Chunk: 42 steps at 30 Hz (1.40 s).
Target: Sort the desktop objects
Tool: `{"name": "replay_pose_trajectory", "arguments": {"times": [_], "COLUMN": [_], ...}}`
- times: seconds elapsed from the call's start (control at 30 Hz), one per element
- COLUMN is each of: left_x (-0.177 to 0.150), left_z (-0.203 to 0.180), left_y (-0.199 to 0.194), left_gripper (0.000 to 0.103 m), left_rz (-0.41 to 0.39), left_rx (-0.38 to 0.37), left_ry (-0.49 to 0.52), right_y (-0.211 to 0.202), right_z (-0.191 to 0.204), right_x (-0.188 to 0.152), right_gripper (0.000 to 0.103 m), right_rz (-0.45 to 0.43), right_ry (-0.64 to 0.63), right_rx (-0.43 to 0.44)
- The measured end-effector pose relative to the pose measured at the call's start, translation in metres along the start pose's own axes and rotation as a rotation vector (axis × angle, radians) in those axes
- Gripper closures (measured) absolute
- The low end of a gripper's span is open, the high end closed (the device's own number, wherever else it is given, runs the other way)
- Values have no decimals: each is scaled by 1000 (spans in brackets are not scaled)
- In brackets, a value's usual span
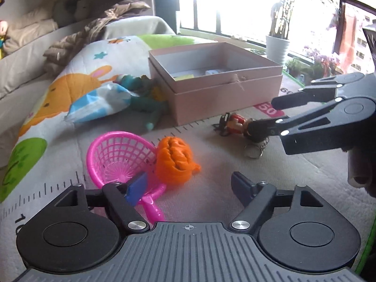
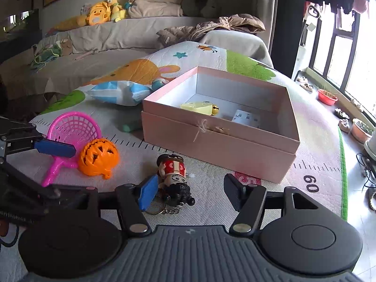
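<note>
Both grippers stand wide and hold nothing: the left gripper (image 1: 188,183) hangs over the pink toy net (image 1: 117,157) and orange pumpkin (image 1: 175,162), the right gripper (image 2: 190,190) around the doll keychain (image 2: 174,178) lying on the play mat (image 2: 211,211), just before the pink box (image 2: 218,141)

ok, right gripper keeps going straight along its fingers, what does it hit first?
Probably the doll keychain. It lies on the mat just ahead of the open right gripper, close to the blue-padded finger rather than centred in the gap. If the gripper passes beside or over it, the pink box comes next; depth is unclear.
</note>
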State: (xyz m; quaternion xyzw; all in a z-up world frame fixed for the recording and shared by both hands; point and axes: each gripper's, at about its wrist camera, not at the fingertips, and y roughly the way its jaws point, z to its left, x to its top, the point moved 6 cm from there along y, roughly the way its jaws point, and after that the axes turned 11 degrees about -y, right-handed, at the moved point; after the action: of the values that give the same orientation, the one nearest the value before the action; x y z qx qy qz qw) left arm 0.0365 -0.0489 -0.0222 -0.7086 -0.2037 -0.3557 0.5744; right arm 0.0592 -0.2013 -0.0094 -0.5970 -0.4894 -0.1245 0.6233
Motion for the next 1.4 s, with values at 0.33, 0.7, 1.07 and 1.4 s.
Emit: {"name": "replay_pose_trajectory", "arguments": {"times": [0.33,0.7,1.07,1.4], "left_x": [18,27,17,-4], "left_z": [52,37,-22,5], "left_y": [12,3,11,2], "left_gripper": [8,7,5,3], "left_rz": [-24,-40,-7,40], "left_rx": [177,82,-83,-7], "left_ry": [-73,-61,-9,18], "right_y": [5,11,9,13], "right_z": [11,6,-40,-39], "right_x": [-5,-22,-39,-39], "right_gripper": [31,13,0,0], "right_rz": [0,26,25,31], "right_ry": [-22,33,340,337], "right_rx": [-8,-31,-65,-57]}}
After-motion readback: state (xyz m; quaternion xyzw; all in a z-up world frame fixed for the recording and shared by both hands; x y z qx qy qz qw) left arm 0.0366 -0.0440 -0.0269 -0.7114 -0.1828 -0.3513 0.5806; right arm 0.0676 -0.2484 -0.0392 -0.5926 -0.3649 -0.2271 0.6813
